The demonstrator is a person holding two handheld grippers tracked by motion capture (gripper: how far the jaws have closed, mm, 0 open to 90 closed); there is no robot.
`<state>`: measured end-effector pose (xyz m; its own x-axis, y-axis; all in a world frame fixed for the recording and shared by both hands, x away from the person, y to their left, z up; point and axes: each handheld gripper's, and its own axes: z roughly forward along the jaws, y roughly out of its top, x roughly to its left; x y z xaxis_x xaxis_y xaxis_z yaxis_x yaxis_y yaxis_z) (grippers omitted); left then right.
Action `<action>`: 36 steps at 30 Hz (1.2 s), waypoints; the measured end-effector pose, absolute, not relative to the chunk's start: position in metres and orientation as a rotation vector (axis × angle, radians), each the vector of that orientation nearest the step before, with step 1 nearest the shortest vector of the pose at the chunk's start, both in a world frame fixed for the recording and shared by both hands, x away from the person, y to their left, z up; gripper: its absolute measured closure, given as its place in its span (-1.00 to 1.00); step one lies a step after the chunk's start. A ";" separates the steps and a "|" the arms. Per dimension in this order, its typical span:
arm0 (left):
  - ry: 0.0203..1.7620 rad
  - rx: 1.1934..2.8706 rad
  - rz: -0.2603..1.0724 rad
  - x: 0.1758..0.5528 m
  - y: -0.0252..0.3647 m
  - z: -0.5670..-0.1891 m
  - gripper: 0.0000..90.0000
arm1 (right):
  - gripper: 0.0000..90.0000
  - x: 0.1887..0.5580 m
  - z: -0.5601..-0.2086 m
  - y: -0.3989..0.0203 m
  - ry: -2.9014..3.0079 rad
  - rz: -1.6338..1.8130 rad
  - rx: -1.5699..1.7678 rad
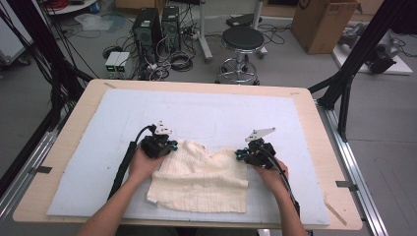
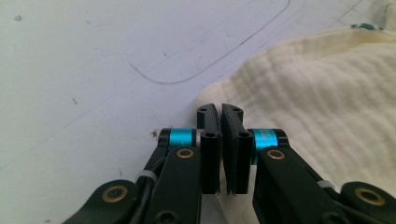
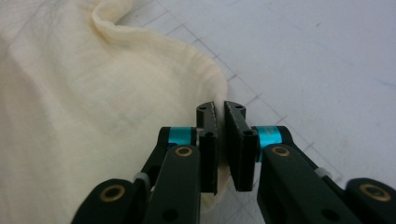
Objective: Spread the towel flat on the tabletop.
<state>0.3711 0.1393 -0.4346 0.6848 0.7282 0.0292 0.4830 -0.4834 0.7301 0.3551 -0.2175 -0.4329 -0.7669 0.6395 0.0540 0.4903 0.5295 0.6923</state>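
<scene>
1. One cream-coloured crinkled cotton cloth lies on the mat.
2. One pale blue gridded mat covers one light wooden table.
3. Two black two-jaw grippers: the left gripper and the right gripper.
4. Two black computer towers stand on the floor.
5. One round black stool.
6. One brown cardboard box.

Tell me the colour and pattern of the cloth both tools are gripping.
Cream cloth with a fine crinkled, ribbed weave; the left gripper view shows it best.
</scene>
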 end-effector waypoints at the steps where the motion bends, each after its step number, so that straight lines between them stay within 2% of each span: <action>1: 0.935 2.166 0.446 0.371 0.142 -0.433 0.91 | 0.89 0.354 -0.430 -0.217 2.551 1.065 0.948; 5: 0.978 2.077 0.480 0.374 0.155 -0.422 0.92 | 0.90 0.357 -0.420 -0.213 2.509 1.066 0.939; 15: 1.073 1.984 0.610 0.400 0.172 -0.407 0.92 | 0.90 0.387 -0.401 -0.203 2.419 1.034 0.967; 16: 1.084 1.975 0.610 0.405 0.172 -0.407 0.92 | 0.85 0.393 -0.398 -0.202 2.394 1.039 0.978; 17: 1.099 1.972 0.620 0.410 0.173 -0.407 0.88 | 0.69 0.398 -0.395 -0.201 2.367 1.039 1.001; 19: 1.123 1.943 0.592 0.415 0.176 -0.407 0.61 | 0.58 0.406 -0.393 -0.201 2.355 1.051 1.015; 32: 1.041 1.972 0.479 0.390 0.188 -0.407 0.40 | 0.41 0.388 -0.395 -0.205 2.412 1.084 1.005; 36: 1.052 2.026 0.453 0.392 0.182 -0.418 0.37 | 0.37 0.397 -0.402 -0.208 2.390 1.069 1.080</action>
<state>0.3920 0.1822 -0.4179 0.5913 0.8053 -0.0433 0.5224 -0.3416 0.7813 0.3972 -0.2083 -0.4016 -0.6686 0.7432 0.0240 0.5131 0.4379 0.7382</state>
